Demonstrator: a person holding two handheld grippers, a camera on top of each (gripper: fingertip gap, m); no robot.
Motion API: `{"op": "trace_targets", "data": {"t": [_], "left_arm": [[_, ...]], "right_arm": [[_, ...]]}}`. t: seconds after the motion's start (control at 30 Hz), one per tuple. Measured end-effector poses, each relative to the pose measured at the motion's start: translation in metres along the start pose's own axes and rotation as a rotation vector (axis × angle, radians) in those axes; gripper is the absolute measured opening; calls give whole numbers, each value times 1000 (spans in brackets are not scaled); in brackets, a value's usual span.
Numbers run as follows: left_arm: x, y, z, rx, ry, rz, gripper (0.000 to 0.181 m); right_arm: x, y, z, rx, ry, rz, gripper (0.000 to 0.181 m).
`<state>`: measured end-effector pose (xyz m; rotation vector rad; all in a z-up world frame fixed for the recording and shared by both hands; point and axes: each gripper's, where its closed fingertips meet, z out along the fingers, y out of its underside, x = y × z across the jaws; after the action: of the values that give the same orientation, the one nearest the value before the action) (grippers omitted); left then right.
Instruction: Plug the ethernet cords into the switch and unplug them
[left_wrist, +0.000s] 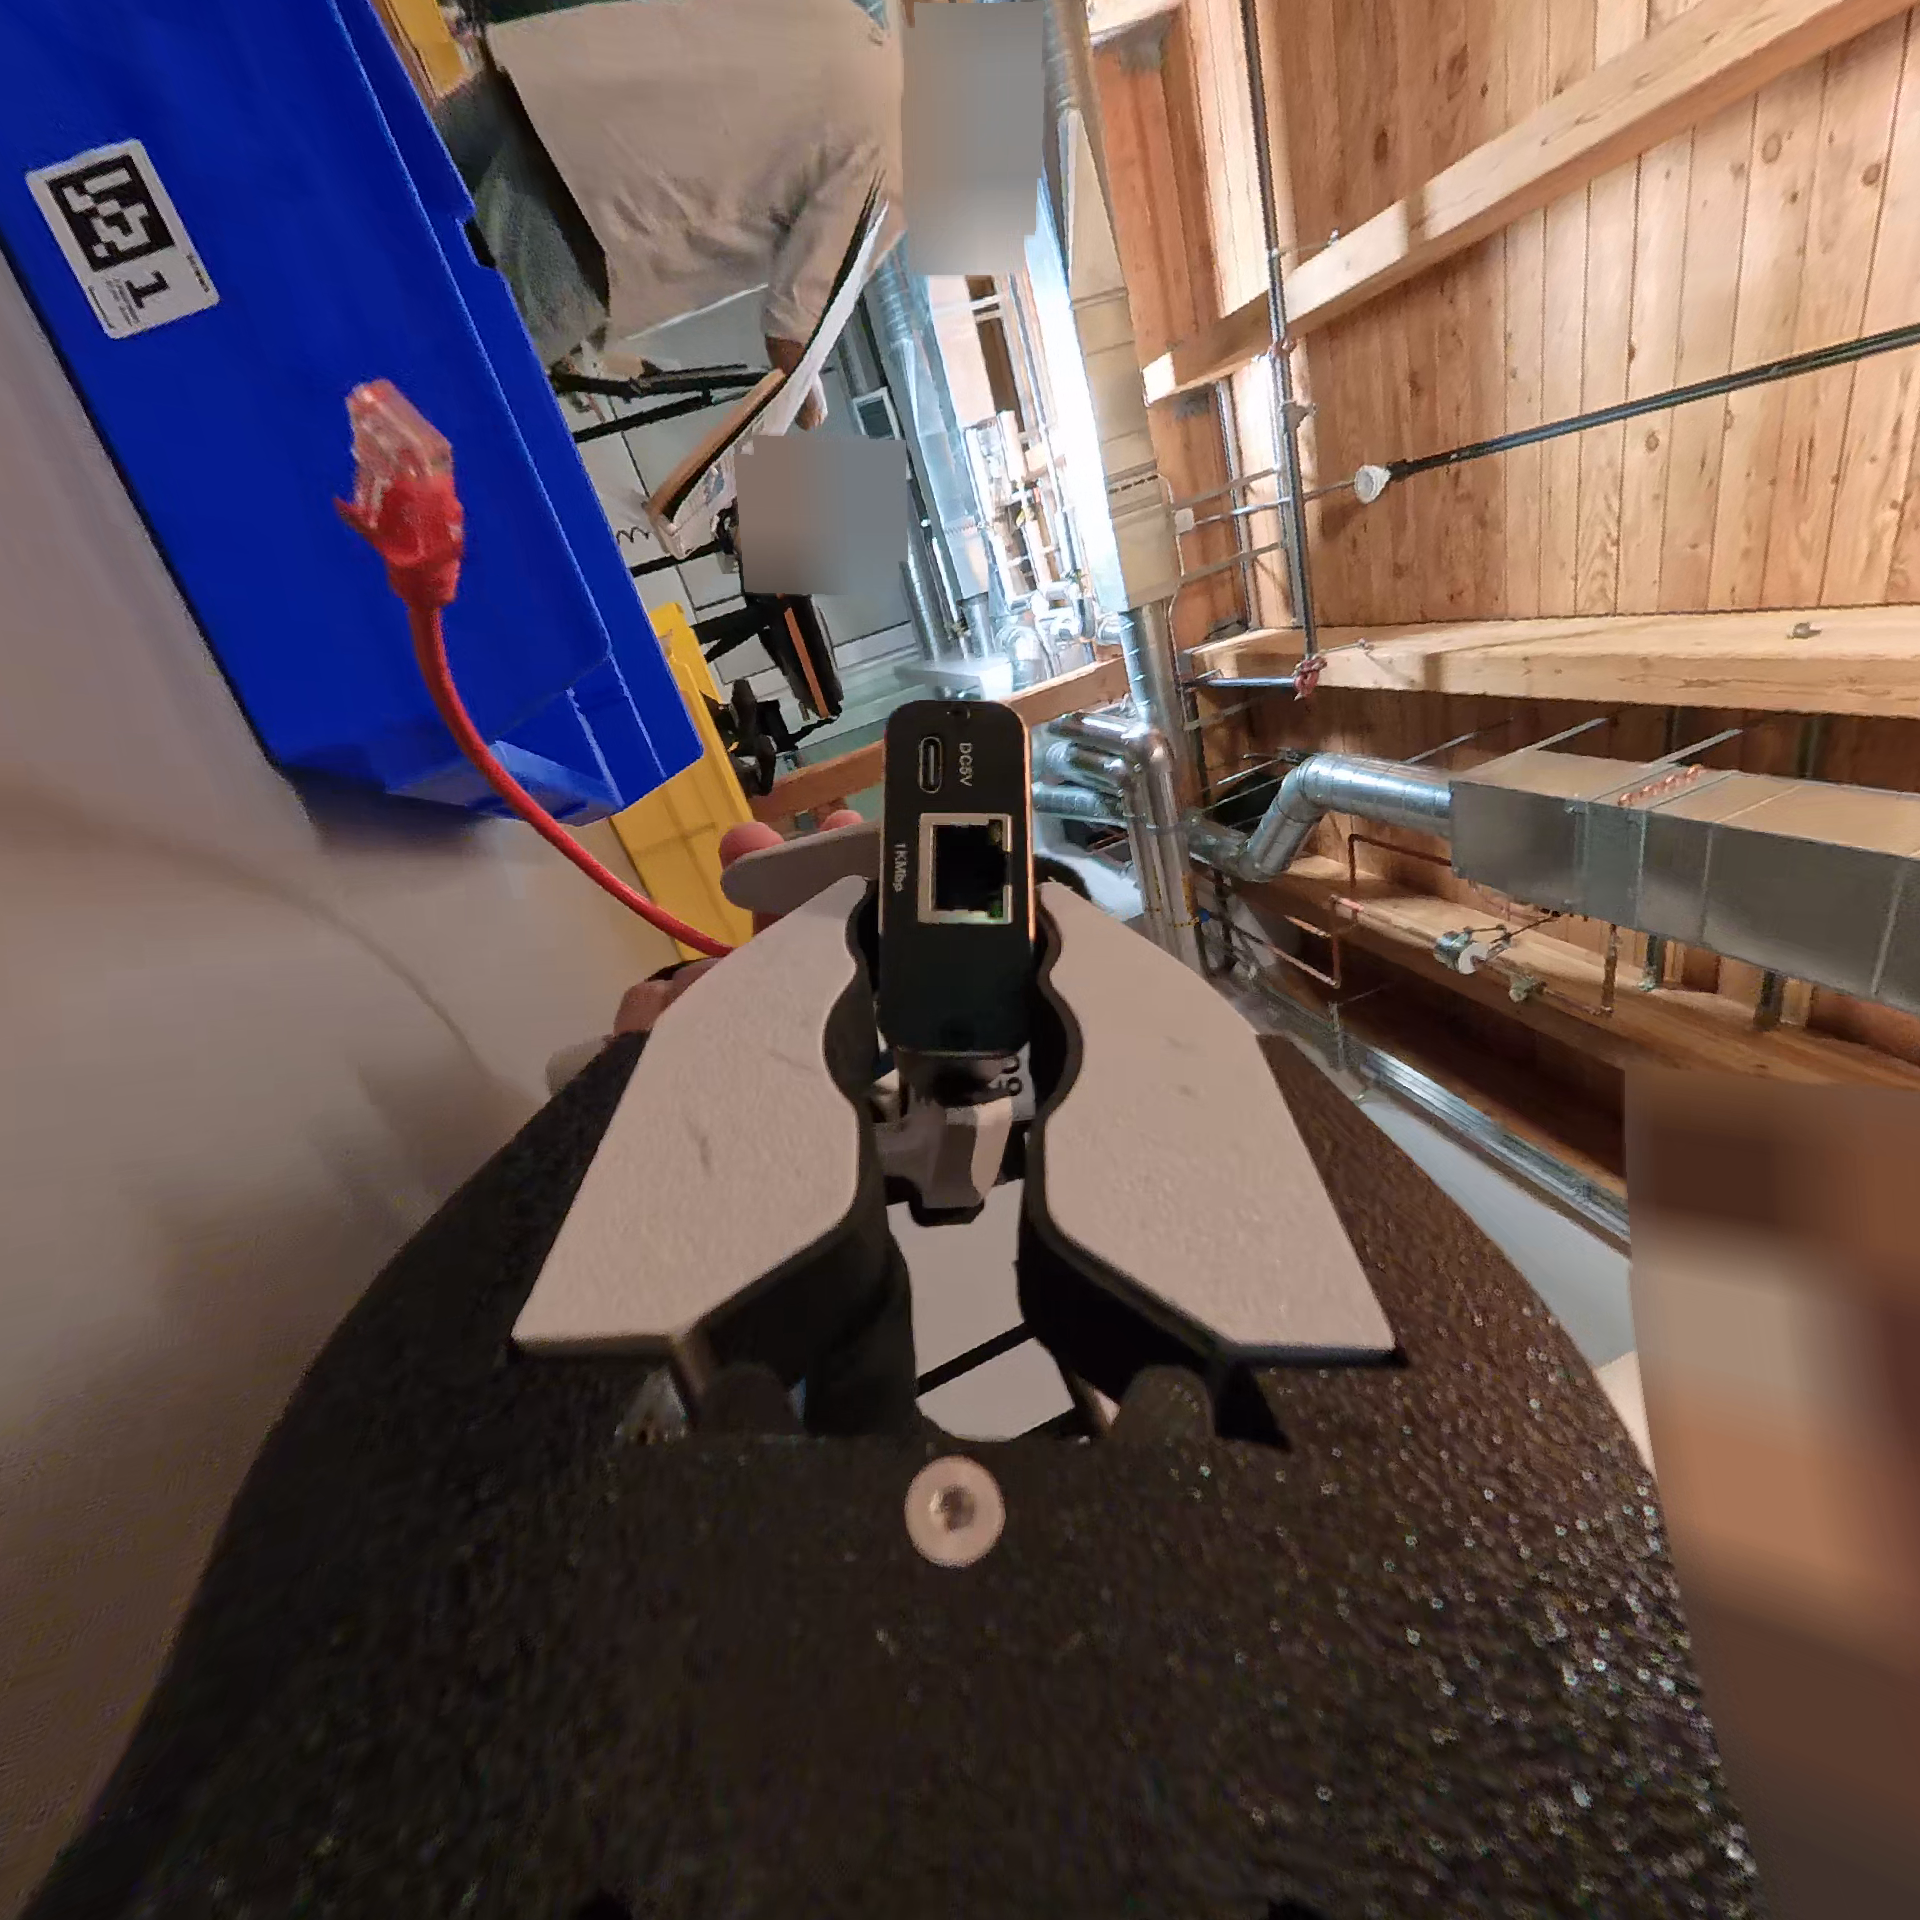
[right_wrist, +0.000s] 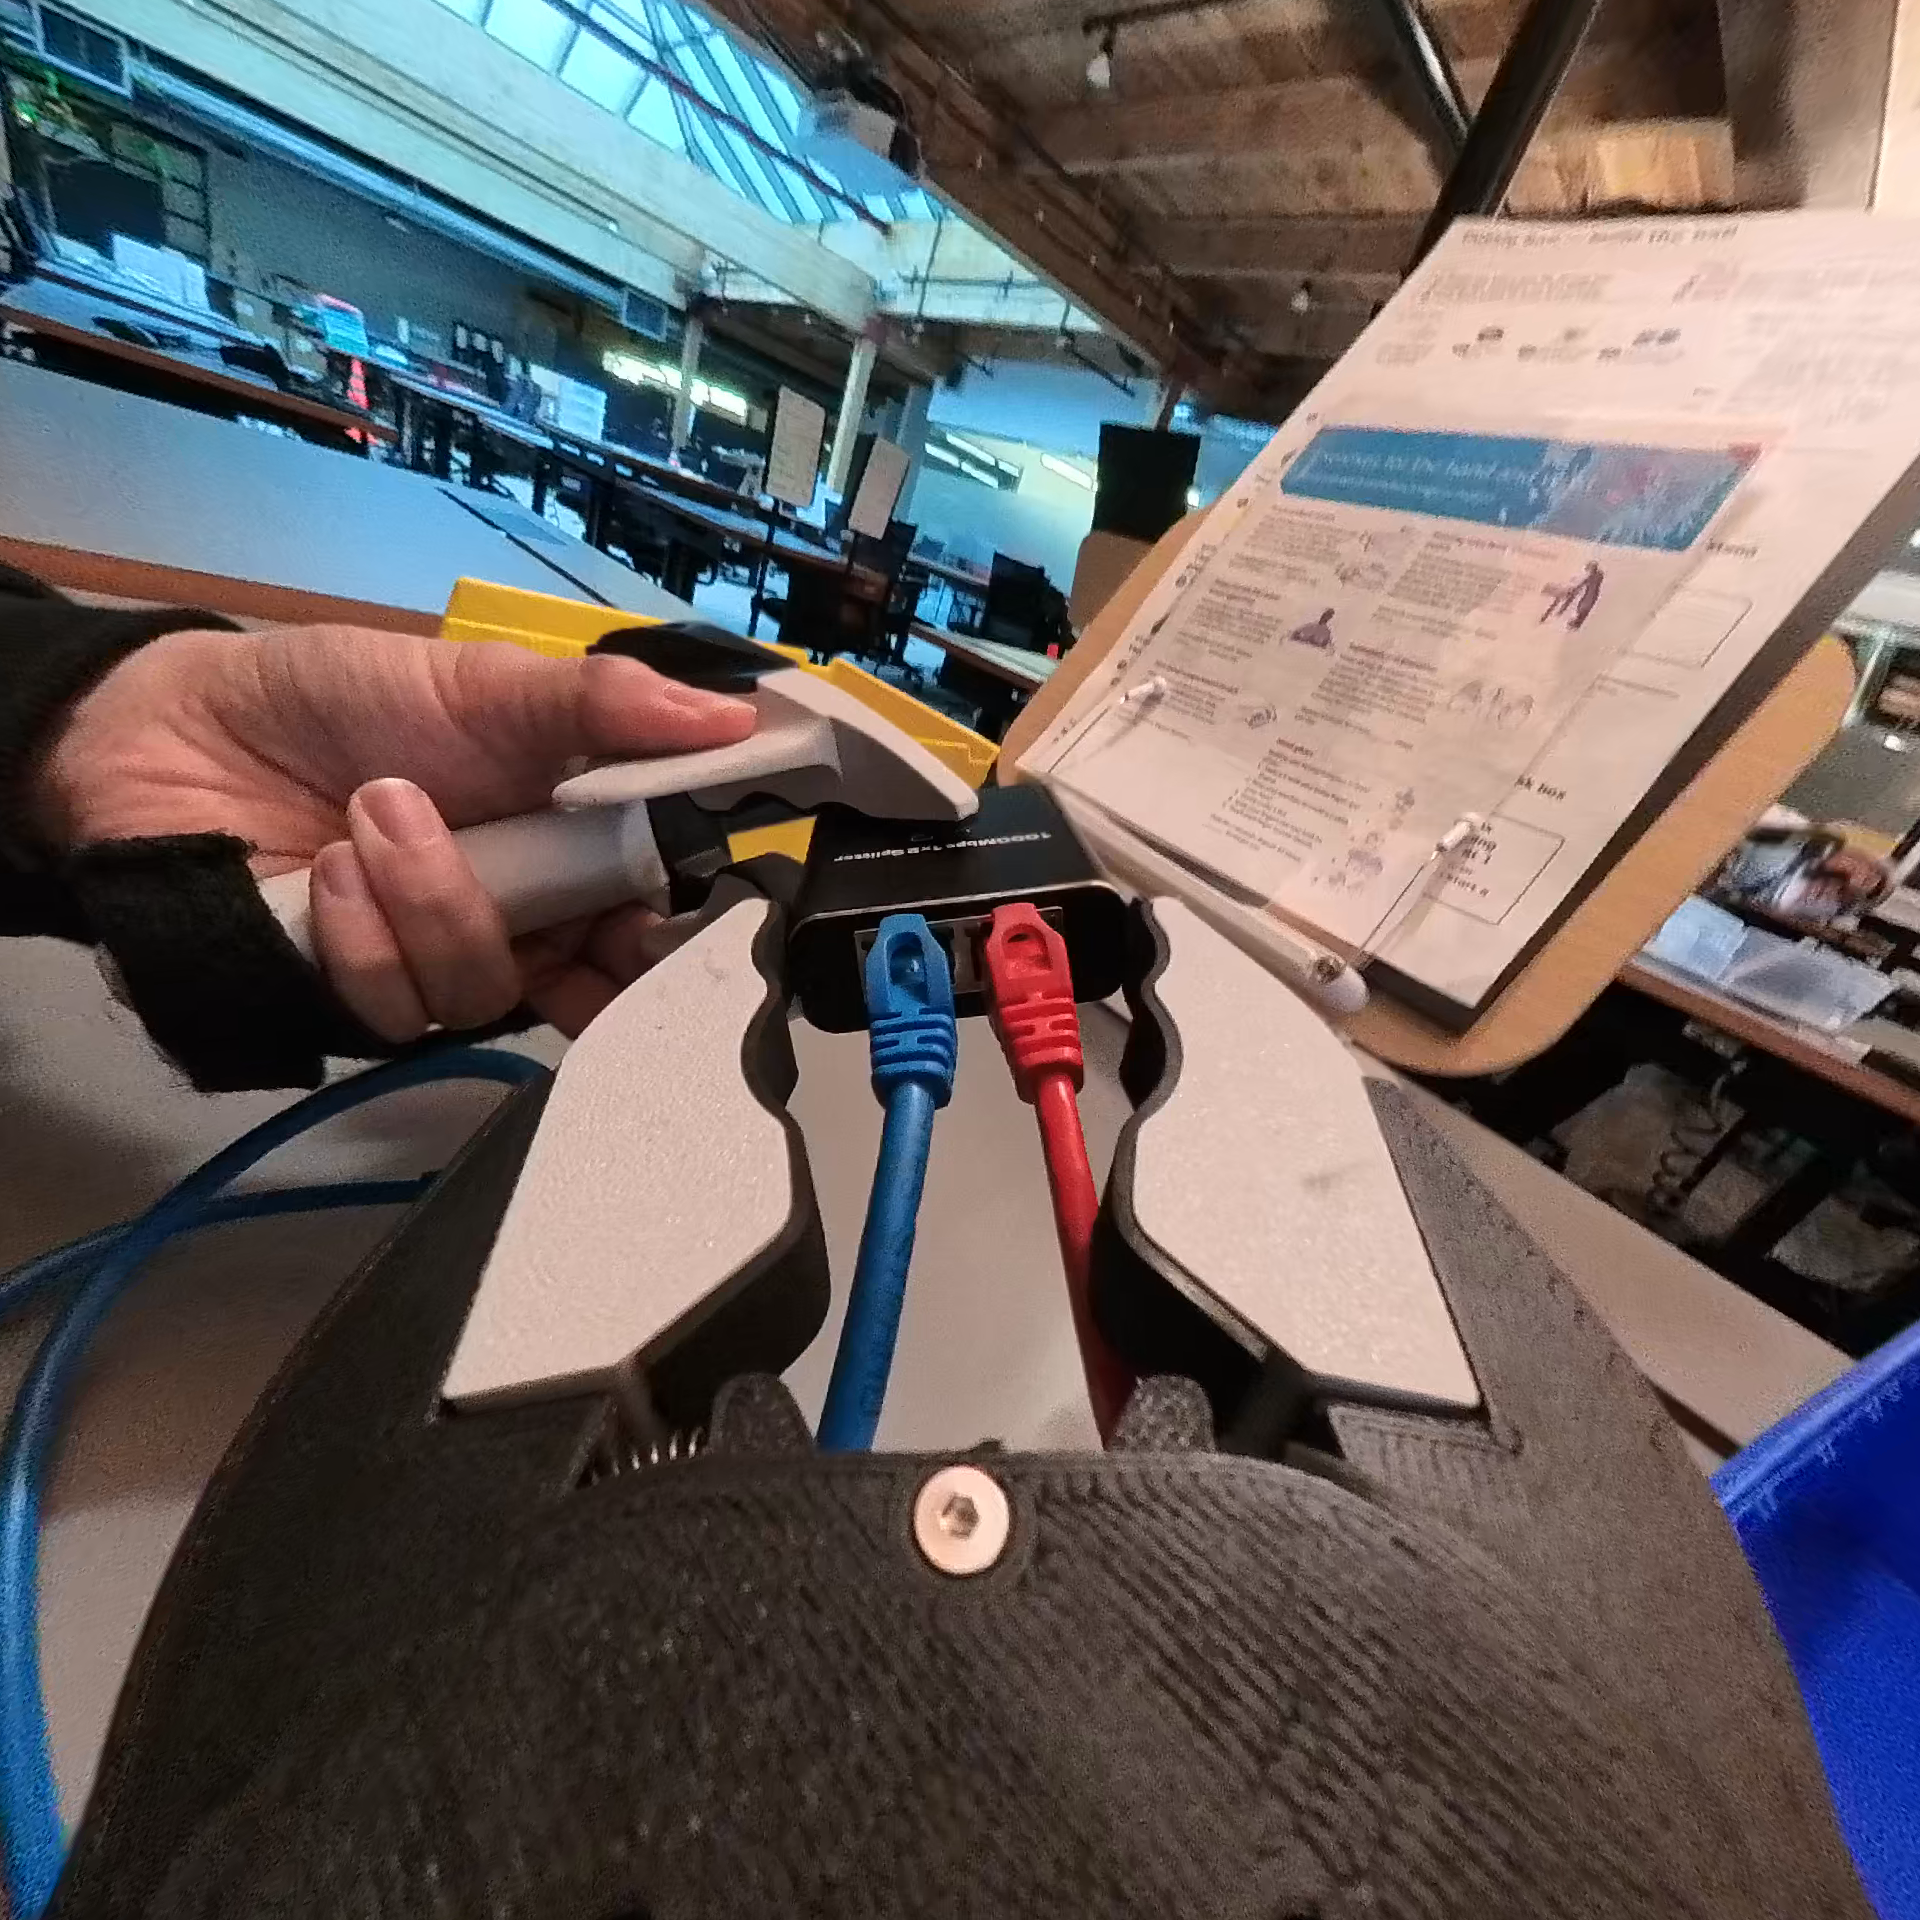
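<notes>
My left gripper (left_wrist: 956, 935) is shut on the black switch (left_wrist: 956, 873), pinching its flat faces. The switch's end, with one empty port and a small socket, faces this camera. In the right wrist view the switch (right_wrist: 956, 862) has a blue cord (right_wrist: 909, 997) and a red cord (right_wrist: 1029, 987) plugged side by side into its near end. My right gripper (right_wrist: 956, 935) is open, with its fingertips on either side of that end and both cords running back between them. The left gripper (right_wrist: 831, 748), held in a hand, clamps the switch from the left. The red cord's free plug (left_wrist: 400, 457) hangs at the upper left.
A blue bin (left_wrist: 312, 416) and a yellow bin (left_wrist: 686, 842) stand beside the switch; both also show in the right wrist view, the blue bin (right_wrist: 1839, 1558) and the yellow bin (right_wrist: 520, 613). A tilted board with a printed sheet (right_wrist: 1455, 644) stands close on the right. The blue cord loops over the grey table (right_wrist: 156, 1122) at left.
</notes>
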<state>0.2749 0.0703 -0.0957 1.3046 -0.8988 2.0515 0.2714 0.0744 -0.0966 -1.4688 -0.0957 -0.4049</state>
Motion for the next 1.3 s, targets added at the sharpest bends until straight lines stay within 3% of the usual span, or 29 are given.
{"op": "trace_targets", "data": {"t": [0.1, 0.17, 0.2, 0.37, 0.5, 0.6, 0.7, 0.8, 0.87, 1.0, 1.13, 1.3], "left_arm": [[5, 5, 1, -84, -15, 88, 35], [4, 7, 0, -149, -79, 156, 66], [4, 5, -2, -160, -106, 199, 72], [28, -29, -24, -74, -212, 454, 69], [83, -55, -52, 3, -319, 758, 62], [119, -66, -86, 29, -481, 986, 59], [133, -79, -136, 35, -699, 1149, 58], [124, -106, -210, -46, -1019, 1225, 51], [109, -128, -268, -171, -1267, 1199, 51], [71, -156, -341, -555, -1458, 1194, 51], [31, -184, -358, -775, -1494, 1340, 53], [-3, -213, -360, -842, -1627, 1495, 52]], "right_arm": [[-3, 2, 1, 8, -21, 101, 62], [-9, -2, -1, 47, -67, 190, 62], [-8, -4, -2, 63, -64, 216, 62], [-11, -3, -12, 109, -129, 332, 62], [-19, -10, -21, 198, -242, 411, 62], [-25, -13, -26, 246, -324, 450, 62], [-33, -12, -26, 242, -371, 456, 62], [-37, -3, -23, 192, -375, 441, 62], [-38, 3, -20, 167, -378, 444, 62], [-39, 9, -18, 148, -375, 448, 62], [-34, 8, -20, 168, -368, 474, 62], [-38, 9, -19, 155, -379, 453, 62]]}}
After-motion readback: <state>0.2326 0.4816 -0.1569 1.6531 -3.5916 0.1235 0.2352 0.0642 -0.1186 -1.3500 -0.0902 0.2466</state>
